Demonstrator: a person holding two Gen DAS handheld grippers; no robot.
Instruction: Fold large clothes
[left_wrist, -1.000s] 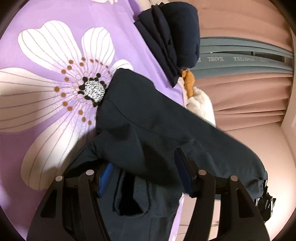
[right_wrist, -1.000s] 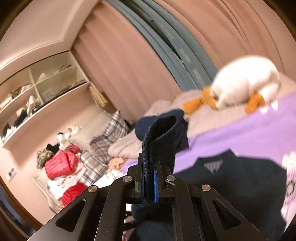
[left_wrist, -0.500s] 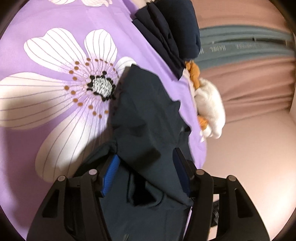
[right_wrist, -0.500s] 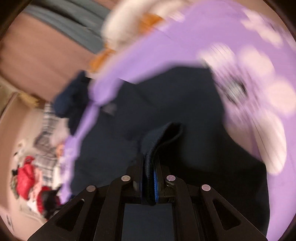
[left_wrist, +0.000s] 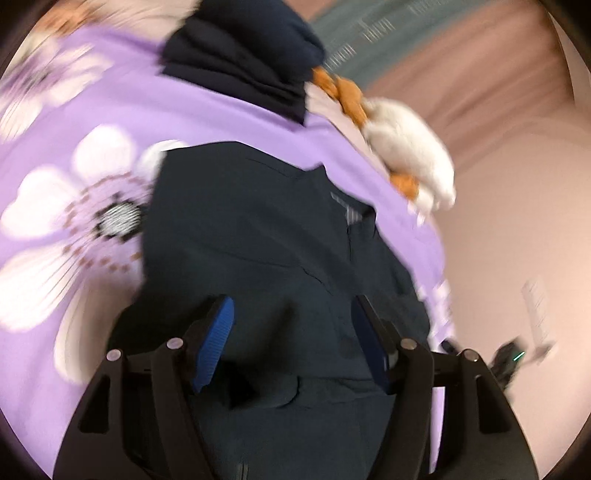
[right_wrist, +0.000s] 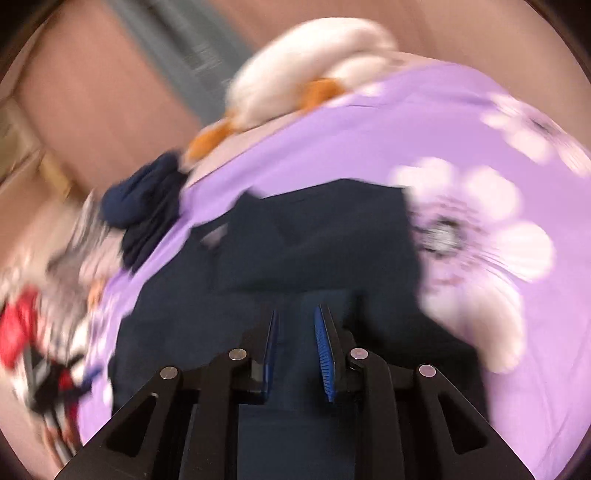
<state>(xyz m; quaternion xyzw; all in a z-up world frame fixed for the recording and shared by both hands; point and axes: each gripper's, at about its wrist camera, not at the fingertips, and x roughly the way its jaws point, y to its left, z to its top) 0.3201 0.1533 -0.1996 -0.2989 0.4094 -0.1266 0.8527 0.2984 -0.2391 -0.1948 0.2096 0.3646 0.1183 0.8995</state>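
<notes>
left tool (left_wrist: 291, 341), jaws opening, hangs over a dark jacket (left_wrist: 258, 236) spread on a purple bedsheet (left_wrist: 207, 110).
</notes>
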